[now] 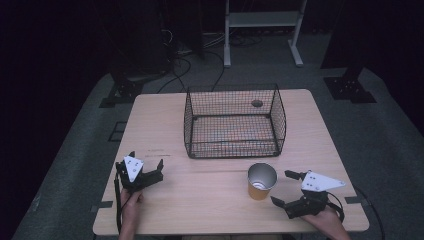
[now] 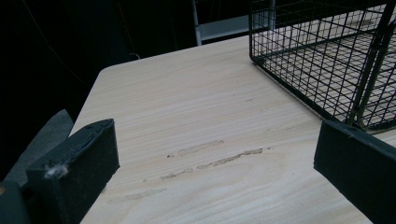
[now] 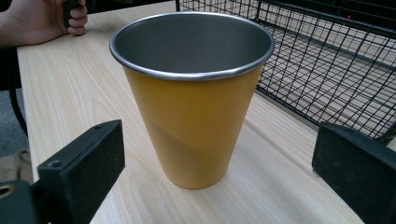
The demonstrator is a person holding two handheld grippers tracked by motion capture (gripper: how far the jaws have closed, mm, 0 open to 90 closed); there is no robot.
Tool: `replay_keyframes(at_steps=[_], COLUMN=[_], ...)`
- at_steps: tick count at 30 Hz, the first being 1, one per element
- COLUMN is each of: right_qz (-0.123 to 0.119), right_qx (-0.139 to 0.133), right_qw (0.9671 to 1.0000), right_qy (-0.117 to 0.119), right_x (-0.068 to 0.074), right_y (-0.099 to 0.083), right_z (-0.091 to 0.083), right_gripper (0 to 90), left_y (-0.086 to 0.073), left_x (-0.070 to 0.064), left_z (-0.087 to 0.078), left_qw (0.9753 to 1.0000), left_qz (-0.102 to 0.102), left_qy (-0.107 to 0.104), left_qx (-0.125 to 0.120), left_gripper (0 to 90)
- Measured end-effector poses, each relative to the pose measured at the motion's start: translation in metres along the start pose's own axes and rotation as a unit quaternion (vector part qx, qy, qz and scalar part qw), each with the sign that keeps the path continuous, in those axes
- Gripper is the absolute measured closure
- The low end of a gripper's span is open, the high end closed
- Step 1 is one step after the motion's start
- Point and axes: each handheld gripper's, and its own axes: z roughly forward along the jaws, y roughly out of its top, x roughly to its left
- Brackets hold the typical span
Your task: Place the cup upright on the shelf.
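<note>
Wood table (image 1: 200, 195): yellow cup (image 1: 261, 182) upright, just ahead of open R gripper (image 1: 286, 188).

Yellow cup (image 3: 191, 116), black wire basket (image 1: 234, 121), pale wood table (image 1: 200, 210)

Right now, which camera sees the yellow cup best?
The right gripper view: the yellow cup stands upright and close, between the open right claw's jaws, steel inside showing. The high view shows it small, in front of the wire basket.
</note>
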Motion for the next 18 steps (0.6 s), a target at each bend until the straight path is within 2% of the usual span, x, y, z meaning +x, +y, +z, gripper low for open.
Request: replay_keyframes(at_steps=[18], right_qz=[0.000], right_qx=[0.000], right_qw=[1.0000], right_qy=[0.000], right_x=[0.002], right_y=[0.004], right_z=[0.012], right_gripper=[2.0], left_y=[0.000], left_x=[0.000], left_z=[0.000], left_qw=[1.0000], left_qz=[0.000], left_qy=[0.000], left_qx=[0.000], left_gripper=[0.0])
